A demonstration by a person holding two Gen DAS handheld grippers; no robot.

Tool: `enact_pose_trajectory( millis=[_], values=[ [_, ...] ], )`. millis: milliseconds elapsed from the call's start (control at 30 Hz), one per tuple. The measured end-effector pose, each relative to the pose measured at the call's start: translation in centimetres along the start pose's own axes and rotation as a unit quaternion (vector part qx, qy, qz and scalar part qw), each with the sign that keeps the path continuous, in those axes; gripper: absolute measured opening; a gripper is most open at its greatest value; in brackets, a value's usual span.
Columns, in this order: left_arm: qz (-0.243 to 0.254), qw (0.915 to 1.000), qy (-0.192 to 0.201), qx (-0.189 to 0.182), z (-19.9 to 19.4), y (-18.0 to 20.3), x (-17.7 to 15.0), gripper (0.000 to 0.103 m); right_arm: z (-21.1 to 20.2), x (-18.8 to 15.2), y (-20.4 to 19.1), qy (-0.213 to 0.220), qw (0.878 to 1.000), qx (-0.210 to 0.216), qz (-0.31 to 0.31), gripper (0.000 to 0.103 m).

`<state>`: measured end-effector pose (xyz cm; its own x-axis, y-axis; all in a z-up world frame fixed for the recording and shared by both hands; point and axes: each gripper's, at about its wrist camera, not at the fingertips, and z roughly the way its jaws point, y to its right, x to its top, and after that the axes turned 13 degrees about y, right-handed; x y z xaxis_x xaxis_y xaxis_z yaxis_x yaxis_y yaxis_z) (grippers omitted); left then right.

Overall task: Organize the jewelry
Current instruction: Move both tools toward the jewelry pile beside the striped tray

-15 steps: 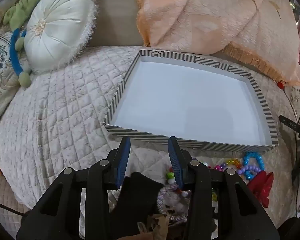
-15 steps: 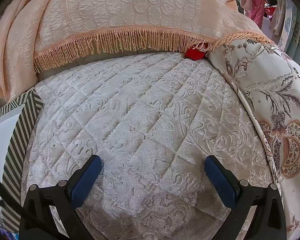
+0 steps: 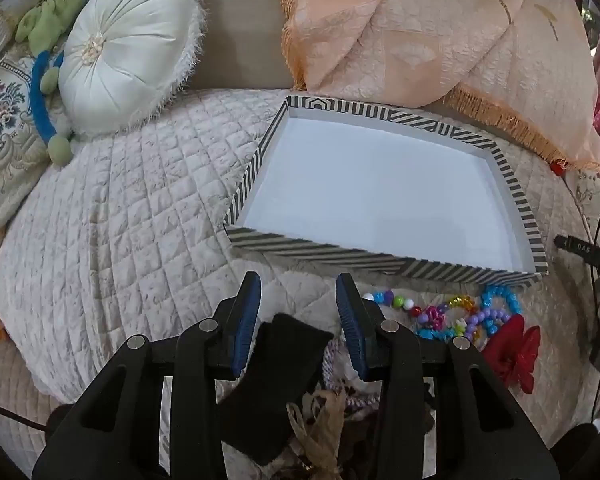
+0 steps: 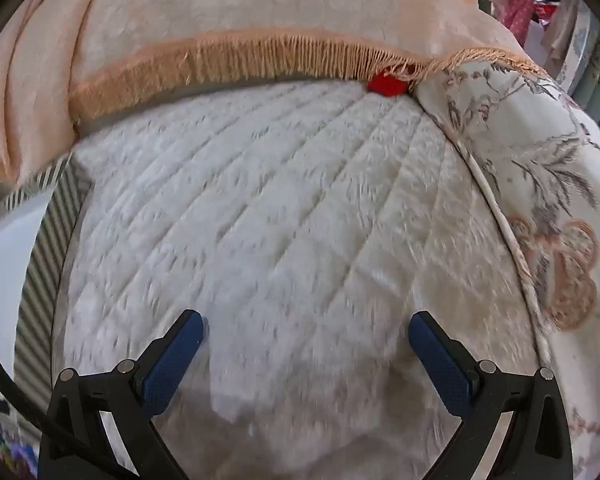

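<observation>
just right of the left gripper jaws lie beaded bracelets.

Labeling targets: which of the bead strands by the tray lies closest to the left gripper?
The multicolour strand, starting beside the left gripper. The blue strand and purple strand lie farther right.

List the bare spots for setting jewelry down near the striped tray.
Free: the striped tray interior, white and bare; the quilt between its left wall and the round white cushion; the quilt right of the tray, under the right gripper. Crowded: the strip before the tray's near wall, with beaded bracelets, red flower and left gripper.
</observation>
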<state>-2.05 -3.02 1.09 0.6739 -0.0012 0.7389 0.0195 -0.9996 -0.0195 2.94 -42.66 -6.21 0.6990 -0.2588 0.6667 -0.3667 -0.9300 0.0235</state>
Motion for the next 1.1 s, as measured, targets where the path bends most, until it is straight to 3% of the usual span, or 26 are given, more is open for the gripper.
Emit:
enact_pose_trajectory(
  millis=[33,200,333,567,767,1100],
  values=[
    [-0.004,0.9999,0.005,-0.015,-0.5,-3.1,-0.7,0.039,-1.2,-0.7,-0.4,0.002,1.000,0.012,0.000,0.102],
    [-0.005,0.9998,0.007,-0.021,-1.7,-2.8,-1.2,0.039,-8.9,-3.8,-3.9,0.059,0.996,0.031,-0.053,0.102],
    [-0.008,0.9996,0.006,-0.027,-2.8,-2.7,-1.5,0.039,-13.9,-5.7,-7.5,0.065,0.991,0.096,-0.064,0.102],
    [0.000,0.9996,0.002,-0.028,-4.6,-3.0,-2.9,0.039,-20.1,-8.8,-13.6,0.076,0.981,0.151,-0.101,0.102],
    [-0.011,0.9996,0.003,-0.026,-6.6,-4.2,-4.1,0.039,-23.9,-9.5,-15.8,0.098,0.979,0.151,-0.091,0.102],
    [-0.023,0.9992,0.024,-0.021,-9.7,-5.7,-4.5,0.039,-26.9,-9.8,-16.0,0.118,0.978,0.155,-0.077,0.102]
  ],
)
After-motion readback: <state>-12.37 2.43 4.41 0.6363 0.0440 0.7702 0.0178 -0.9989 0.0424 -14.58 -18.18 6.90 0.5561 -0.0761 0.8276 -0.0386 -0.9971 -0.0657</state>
